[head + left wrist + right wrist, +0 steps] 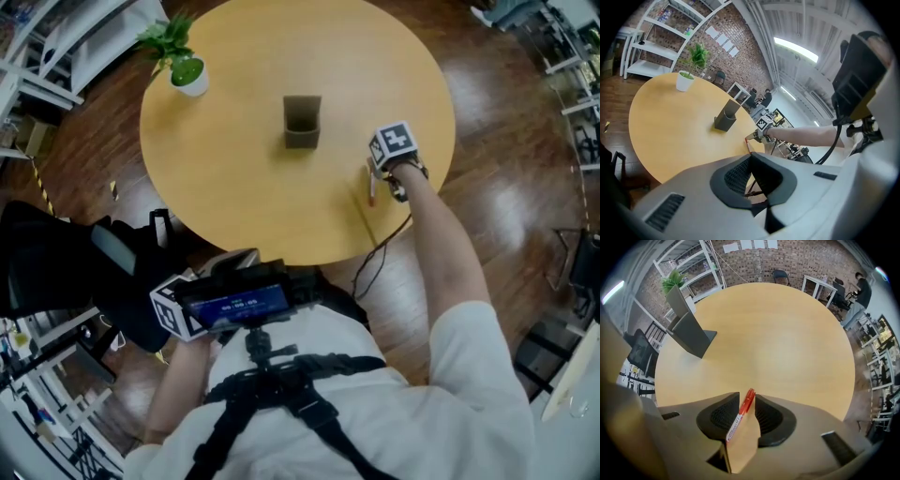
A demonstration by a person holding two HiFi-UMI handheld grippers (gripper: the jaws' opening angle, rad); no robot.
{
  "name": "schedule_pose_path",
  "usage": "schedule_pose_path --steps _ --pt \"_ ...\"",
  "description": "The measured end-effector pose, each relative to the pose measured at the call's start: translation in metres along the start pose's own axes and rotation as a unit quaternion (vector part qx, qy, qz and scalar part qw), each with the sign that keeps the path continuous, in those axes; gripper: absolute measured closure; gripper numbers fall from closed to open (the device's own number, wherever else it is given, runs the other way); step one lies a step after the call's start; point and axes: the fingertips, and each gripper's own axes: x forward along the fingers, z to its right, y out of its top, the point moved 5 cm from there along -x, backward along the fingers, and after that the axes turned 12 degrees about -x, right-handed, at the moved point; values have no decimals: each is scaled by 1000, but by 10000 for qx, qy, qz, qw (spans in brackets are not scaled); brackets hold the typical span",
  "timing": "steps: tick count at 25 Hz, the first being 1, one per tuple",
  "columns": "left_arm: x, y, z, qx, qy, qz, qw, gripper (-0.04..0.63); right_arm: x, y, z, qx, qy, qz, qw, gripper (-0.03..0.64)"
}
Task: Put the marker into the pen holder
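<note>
Approach to the pick, seen from the head and from both gripper cameras. The red marker (pixel 739 417) lies flat on the round wooden counter (pixel 234 187), near the edge on the person's right and well apart from the pen holder (pixel 302 124), which stands upright near the middle with its mouth facing up. The right claw (pixel 746 398) points straight down over the marker so that one jaw stands on each side of the barrel. The jaws are apart: the marker runs close along one pad, and bare counter shows between it and the other, so nothing is clamped yet. This top-down straddle suits a thin thing lying flat, since closing across the barrel should pinch it without rolling it away. The left claw (pixel 751 157) is held back at the counter's near edge, close to the person's body, with its jaws together and empty, clear of the working side. A potted plant (pixel 183 66) stands at the far left rim, out of the likely path from marker to holder.
</note>
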Motion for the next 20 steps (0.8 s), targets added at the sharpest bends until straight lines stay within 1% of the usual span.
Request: schedule_pose_path --steps 5,7,9,12,16,20 --pt "1 0 0 40 64 -73 9999 600 18 3 0 58 -102 -289 9995 532" --pt "0 0 -2 26 99 -77 9999 601 17 5 3 117 -97 -273 9995 532" --pt "-2 1 -4 -25 113 -56 9999 601 14 8 2 105 -86 -182 9997 555" --pt "0 5 -4 -39 58 -60 10000 601 6 10 1 64 -113 98 9999 574" --pt "8 11 -1 30 -54 -94 9999 601 -7 8 2 93 -185 487 9986 575" --pt "13 20 -1 107 -129 -122 9998 601 -30 15 -4 178 -213 1178 9927 575"
